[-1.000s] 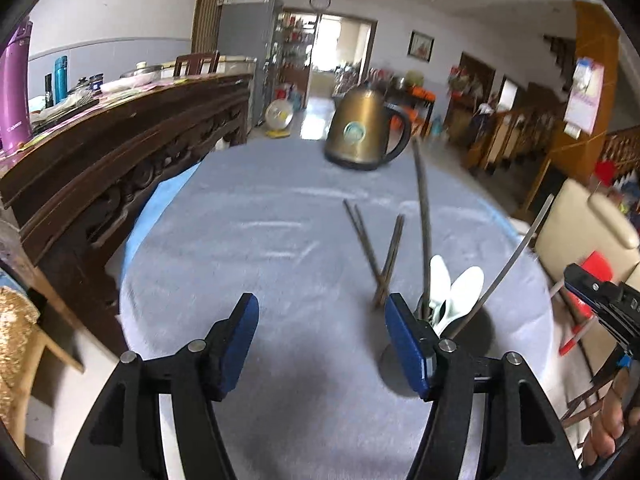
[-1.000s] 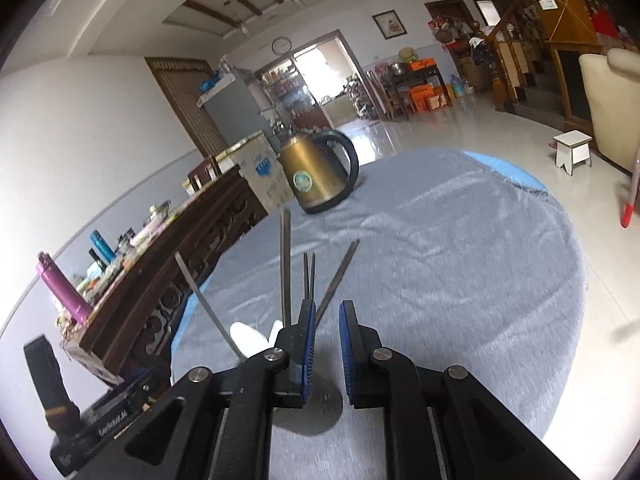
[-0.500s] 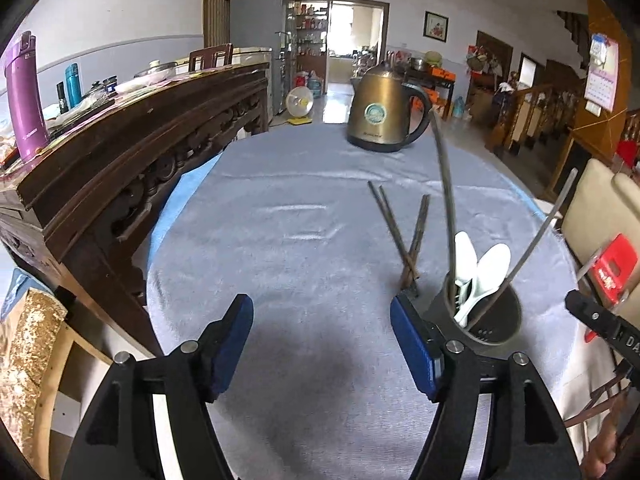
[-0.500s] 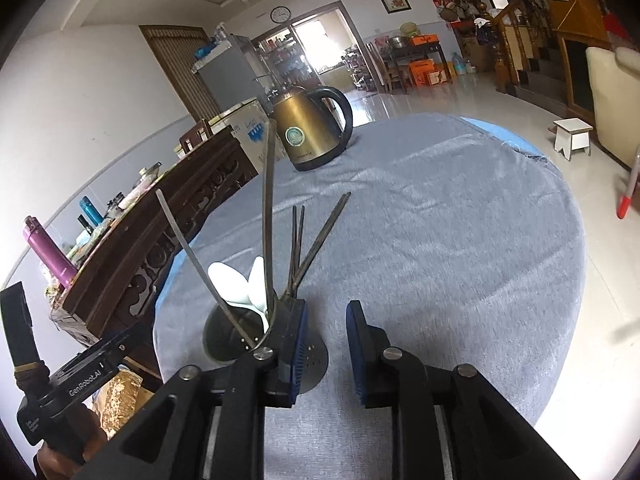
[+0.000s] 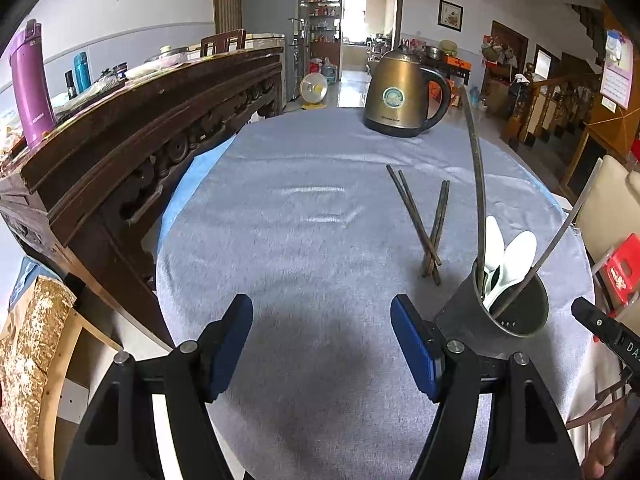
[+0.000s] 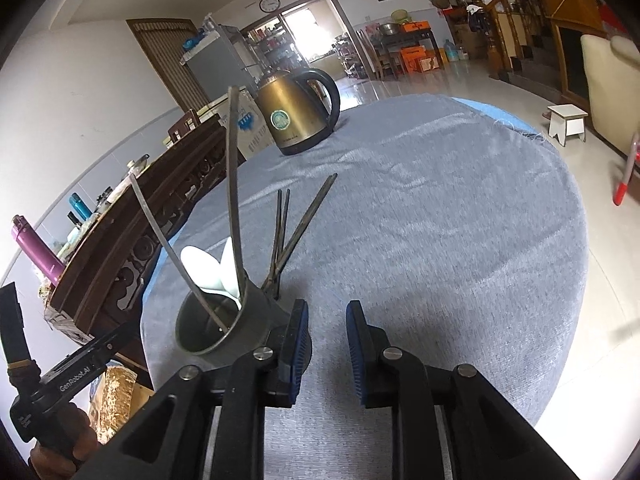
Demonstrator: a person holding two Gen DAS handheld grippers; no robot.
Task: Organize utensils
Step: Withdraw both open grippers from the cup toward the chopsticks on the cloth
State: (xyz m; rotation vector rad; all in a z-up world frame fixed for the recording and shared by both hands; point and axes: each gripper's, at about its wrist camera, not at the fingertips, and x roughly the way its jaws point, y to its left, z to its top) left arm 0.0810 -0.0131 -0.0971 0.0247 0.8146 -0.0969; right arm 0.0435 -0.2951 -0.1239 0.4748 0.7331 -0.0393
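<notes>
A: Which step is judged to be in hand?

B: Collection into the metal cup. White spoons and two long sticks are already stood in it; four chopsticks are left lying on the grey cloth, just beyond the cup.

A: How are the claws set?

B: The right gripper is held narrowly apart with nothing between its pads, the cup just to its left. The left gripper is spread wide and empty, the cup to its right.

A: What is called for next?

B: The chopsticks, ahead of the right claw, must probably be reached and pinched low against the cloth.
</notes>
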